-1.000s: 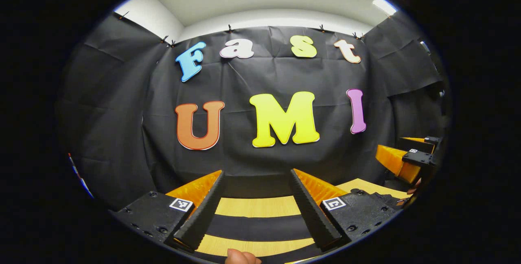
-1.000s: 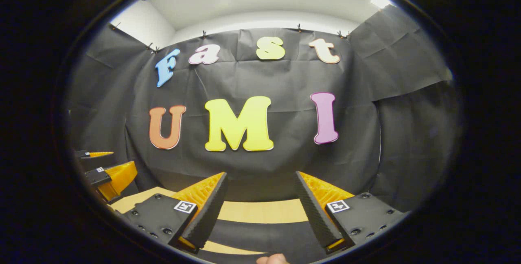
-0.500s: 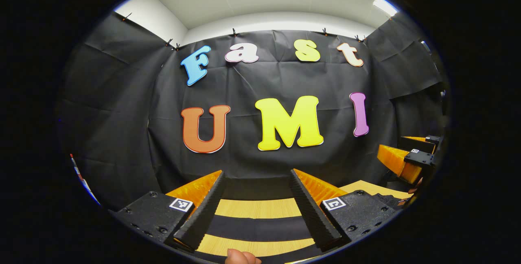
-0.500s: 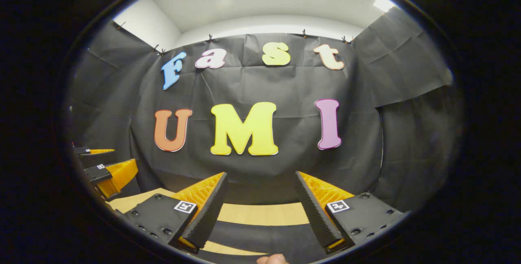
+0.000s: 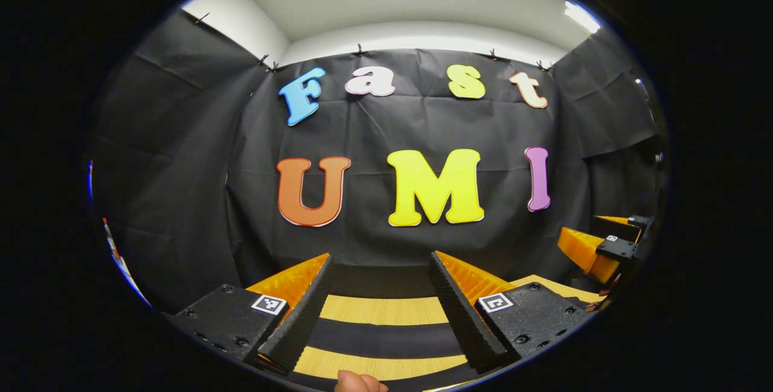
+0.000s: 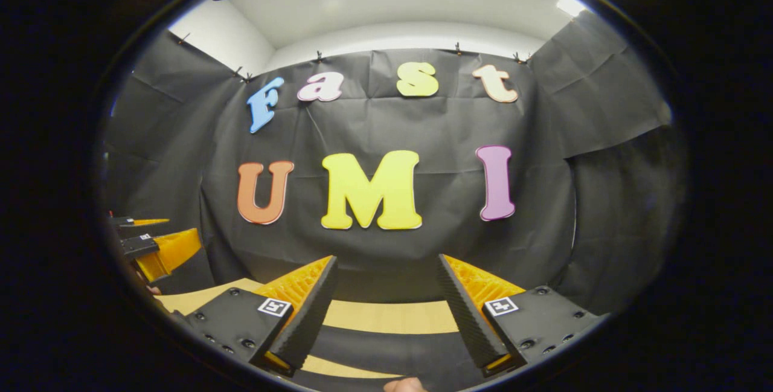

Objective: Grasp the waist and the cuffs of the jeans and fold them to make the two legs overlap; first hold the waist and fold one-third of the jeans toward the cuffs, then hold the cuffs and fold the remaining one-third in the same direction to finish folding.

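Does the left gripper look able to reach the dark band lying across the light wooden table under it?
Probably yes. The left gripper is open and the dark band lies right below its fingers, nothing between. It points at the wall, though, so it would need tipping down.

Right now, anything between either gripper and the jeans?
Nothing visible. The left gripper and right gripper are both open over the wooden table, holding nothing. Dark cloth bands, probably the jeans, cross the table right under the fingers, and no other object lies on them.
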Demonstrator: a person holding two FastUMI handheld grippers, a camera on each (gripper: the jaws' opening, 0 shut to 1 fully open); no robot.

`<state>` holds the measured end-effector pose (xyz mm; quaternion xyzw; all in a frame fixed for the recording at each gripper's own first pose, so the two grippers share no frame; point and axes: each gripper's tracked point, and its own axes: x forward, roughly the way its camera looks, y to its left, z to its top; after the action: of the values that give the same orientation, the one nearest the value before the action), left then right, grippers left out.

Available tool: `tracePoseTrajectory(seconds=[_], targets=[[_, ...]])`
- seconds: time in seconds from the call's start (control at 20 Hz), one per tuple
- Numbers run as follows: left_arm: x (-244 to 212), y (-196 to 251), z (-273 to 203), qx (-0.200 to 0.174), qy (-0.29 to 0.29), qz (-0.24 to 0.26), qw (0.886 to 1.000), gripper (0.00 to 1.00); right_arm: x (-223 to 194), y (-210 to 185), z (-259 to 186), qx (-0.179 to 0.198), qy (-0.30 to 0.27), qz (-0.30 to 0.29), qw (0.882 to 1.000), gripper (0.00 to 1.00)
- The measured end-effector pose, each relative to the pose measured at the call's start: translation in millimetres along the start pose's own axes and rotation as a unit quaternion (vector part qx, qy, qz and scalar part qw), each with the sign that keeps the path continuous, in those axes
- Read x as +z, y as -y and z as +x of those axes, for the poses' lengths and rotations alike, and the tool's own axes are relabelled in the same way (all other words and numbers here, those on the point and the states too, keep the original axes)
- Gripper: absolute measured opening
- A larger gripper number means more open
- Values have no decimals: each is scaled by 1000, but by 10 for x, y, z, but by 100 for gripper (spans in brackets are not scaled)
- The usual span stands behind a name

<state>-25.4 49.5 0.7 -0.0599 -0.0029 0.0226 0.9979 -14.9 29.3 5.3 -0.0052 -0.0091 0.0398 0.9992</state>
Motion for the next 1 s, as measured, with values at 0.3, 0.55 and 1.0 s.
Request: tracePoseTrajectory(seconds=[0.3, 0.55, 1.0], targets=[[-1049, -1309, -627, 163, -174, -218, 946, 100, -211, -52, 59, -3, -32, 4, 999, 100], [-2048, -2113, -1566, 300, -280, -386, 827, 99, -494, -119, 35, 3, -74, -2, 997, 100], [-2857, -1803, -2125, 370, -334, -552, 669, 99, -607, -45, 77, -21, -97, -9, 995, 100]])
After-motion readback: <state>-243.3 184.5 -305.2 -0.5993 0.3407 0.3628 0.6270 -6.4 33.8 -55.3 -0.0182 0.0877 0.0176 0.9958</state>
